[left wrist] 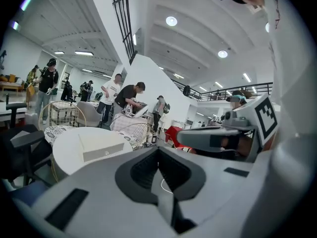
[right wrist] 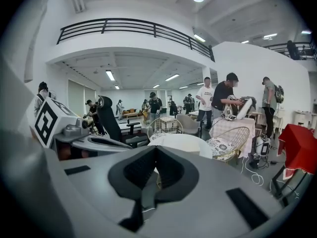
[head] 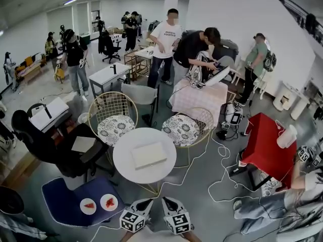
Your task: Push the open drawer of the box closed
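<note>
A flat white box (head: 149,155) lies on the round white table (head: 123,165); from here I cannot tell whether its drawer stands out. The box (left wrist: 101,146) shows its long side with a small round mark in the left gripper view. Both grippers hang low in front of the table's near edge, side by side and pointing toward it, apart from the box. My left gripper (head: 144,204) (left wrist: 158,151) has its jaws together with nothing between them. My right gripper (head: 167,203) (right wrist: 155,150) is shut and empty too. In the right gripper view only the table's top (right wrist: 184,144) shows beyond the jaws.
Two wire chairs with patterned cushions (head: 115,127) (head: 181,129) stand behind the table. A black office chair (head: 55,150) is at its left. A blue seat (head: 68,195) with two plates of red food is near left. A red table (head: 267,145) and floor cables (head: 222,180) lie right. Several people stand farther back.
</note>
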`<state>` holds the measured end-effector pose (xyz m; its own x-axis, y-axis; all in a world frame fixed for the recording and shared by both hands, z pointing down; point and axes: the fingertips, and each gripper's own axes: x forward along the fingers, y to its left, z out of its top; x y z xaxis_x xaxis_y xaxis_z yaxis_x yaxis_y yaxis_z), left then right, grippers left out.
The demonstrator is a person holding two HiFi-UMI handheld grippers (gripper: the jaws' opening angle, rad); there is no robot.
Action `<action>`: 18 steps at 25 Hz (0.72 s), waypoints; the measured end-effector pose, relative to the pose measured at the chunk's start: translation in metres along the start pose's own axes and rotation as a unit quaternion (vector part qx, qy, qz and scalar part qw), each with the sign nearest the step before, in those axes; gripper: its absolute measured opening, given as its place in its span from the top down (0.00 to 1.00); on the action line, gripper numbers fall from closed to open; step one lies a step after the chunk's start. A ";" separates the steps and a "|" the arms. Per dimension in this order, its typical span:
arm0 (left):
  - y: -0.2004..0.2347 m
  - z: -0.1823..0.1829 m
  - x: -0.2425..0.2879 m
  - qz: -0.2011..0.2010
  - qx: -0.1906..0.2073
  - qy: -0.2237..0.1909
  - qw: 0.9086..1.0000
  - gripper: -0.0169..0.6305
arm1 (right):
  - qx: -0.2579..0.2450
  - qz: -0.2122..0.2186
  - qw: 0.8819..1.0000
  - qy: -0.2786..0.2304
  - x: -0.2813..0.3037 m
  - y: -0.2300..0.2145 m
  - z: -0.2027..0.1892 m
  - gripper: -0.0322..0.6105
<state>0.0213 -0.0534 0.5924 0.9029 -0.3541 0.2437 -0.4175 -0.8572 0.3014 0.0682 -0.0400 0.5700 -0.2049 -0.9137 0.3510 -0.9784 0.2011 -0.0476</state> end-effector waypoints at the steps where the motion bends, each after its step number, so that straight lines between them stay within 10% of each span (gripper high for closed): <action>1: -0.011 -0.006 -0.005 0.000 0.001 0.002 1.000 0.95 | -0.001 0.003 1.000 -0.002 -0.010 0.005 -0.004 0.93; 18: -0.116 -0.040 -0.069 0.033 0.038 -0.018 0.999 0.95 | -0.011 0.000 0.999 -0.035 -0.133 0.029 -0.041 0.93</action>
<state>0.0035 0.0853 0.5778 0.8777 -0.4224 0.2262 -0.4680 -0.8570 0.2157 0.0678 0.1020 0.5598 -0.2079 -0.9358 0.2846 -0.9776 0.2088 -0.0275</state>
